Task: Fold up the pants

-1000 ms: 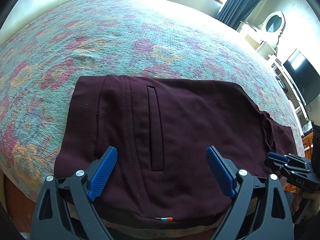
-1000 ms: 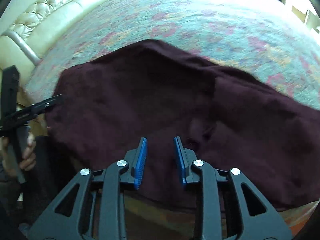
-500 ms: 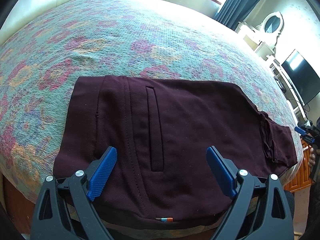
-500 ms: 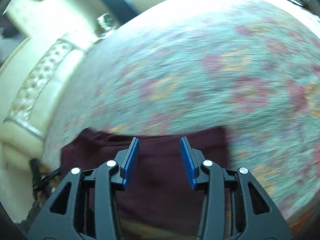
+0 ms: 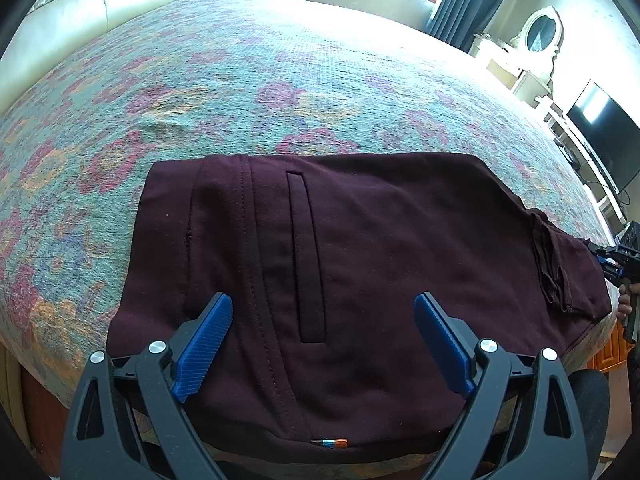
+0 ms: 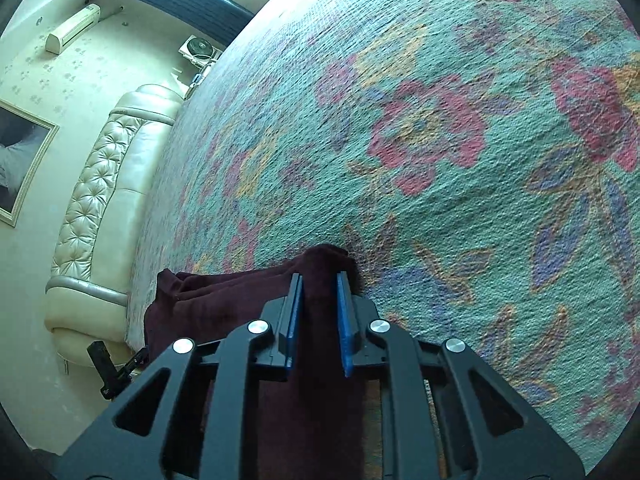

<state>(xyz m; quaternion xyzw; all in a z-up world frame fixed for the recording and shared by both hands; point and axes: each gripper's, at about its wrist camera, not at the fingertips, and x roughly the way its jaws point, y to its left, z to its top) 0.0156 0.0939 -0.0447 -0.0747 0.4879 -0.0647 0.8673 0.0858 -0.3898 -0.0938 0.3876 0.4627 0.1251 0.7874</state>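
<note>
The dark maroon pants (image 5: 360,264) lie folded flat on the floral bedspread (image 5: 280,80), waistband end near me. My left gripper (image 5: 322,340) is wide open, hovering over the near edge of the pants and holding nothing. My right gripper (image 6: 318,312) sits at the far right end of the pants (image 6: 224,300); its blue pads (image 6: 343,320) stand a narrow gap apart with the maroon cloth between them, not clearly pinched. It also shows in the left wrist view (image 5: 616,256), at the right edge.
A cream tufted headboard (image 6: 100,200) runs along the bed's left side. A dresser with a mirror (image 5: 540,36) and a television (image 5: 604,136) stand at the right. The bed edge runs just below my left gripper.
My right gripper swung off the middle of the pants out to their end, dropped low, and its pads narrowed around the cloth edge. My left gripper stayed open and still.
</note>
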